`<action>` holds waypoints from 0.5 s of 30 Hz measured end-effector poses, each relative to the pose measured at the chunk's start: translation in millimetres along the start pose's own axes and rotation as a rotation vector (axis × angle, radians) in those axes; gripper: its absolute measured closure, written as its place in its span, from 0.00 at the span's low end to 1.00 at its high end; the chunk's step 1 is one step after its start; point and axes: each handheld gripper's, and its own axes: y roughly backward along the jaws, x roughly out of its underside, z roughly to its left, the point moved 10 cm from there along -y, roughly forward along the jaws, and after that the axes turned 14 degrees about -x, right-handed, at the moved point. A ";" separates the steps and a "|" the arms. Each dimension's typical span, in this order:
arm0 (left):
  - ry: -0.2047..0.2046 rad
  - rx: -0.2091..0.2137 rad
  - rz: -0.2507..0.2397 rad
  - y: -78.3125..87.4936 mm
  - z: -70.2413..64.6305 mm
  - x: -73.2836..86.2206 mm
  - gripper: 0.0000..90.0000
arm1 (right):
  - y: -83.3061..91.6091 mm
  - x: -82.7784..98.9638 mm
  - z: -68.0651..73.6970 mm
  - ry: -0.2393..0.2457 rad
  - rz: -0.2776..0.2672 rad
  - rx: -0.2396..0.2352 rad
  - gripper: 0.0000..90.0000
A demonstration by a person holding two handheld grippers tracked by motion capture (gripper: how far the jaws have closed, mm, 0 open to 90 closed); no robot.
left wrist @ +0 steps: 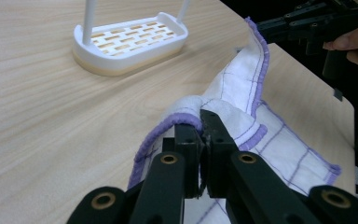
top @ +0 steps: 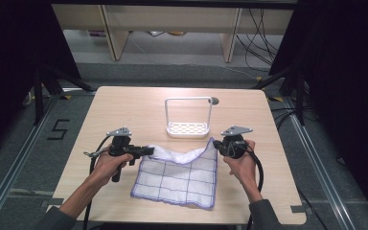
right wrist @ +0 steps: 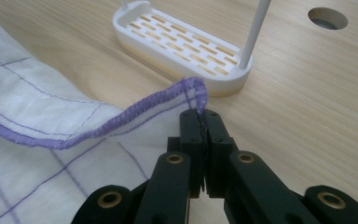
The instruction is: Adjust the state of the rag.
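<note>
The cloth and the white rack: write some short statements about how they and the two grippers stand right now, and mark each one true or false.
1. The left gripper is shut on a corner of the cloth. True.
2. The right gripper hangs open above the table. False: it is shut on the cloth's other far corner.
3. The cloth is draped over the white rack. False: the rack stands bare beyond it.
4. The cloth is white with purple lines and a purple hem. True.
5. The cloth's near edge lies on the table. True.
</note>
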 end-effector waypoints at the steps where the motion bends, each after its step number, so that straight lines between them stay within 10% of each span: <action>1: 0.015 0.005 -0.003 -2.8 1.4 -0.5 0.95 | -4.3 1.9 -2.5 -0.032 0.023 0.009 0.99; 15: 0.100 -0.082 0.024 -28.1 40.0 15.3 0.72 | -34.1 20.1 -31.5 -0.049 0.118 0.097 0.88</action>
